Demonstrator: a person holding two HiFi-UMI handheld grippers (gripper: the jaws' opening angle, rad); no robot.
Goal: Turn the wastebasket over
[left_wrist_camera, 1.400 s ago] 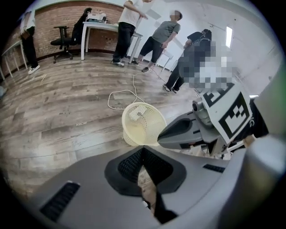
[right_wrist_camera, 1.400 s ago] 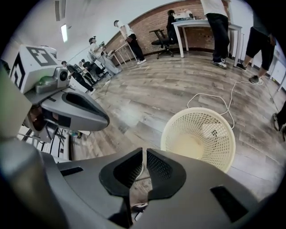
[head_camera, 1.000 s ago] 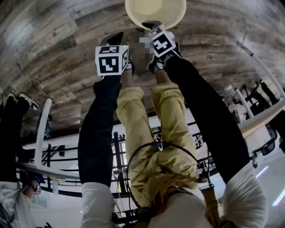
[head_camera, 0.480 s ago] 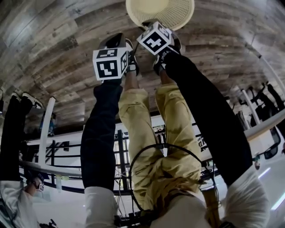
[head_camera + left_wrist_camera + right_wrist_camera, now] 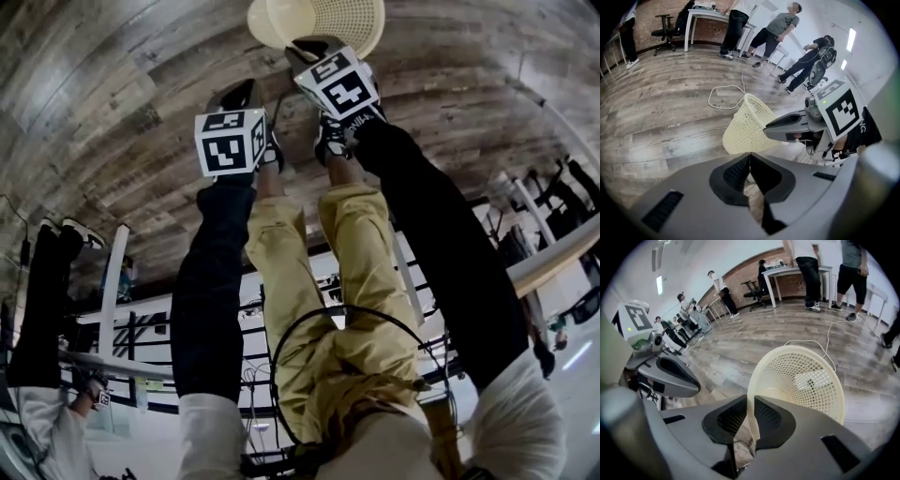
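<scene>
— Wastebasket (image 5: 323, 23) looks different from a second ago?
— Yes, it was upright on the floor (image 5: 112, 112) and now leans, mouth swinging sideways. The right claw (image 5: 750, 416) is clamped on its rim, so the turnover has begun. The left claw (image 5: 749, 164) is closed on nothing, just beside.
— Contents?
— Appears empty.

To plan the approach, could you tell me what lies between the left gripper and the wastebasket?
Only bare wooden floor separates left gripper and wastebasket, as the right gripper view shows.
</scene>
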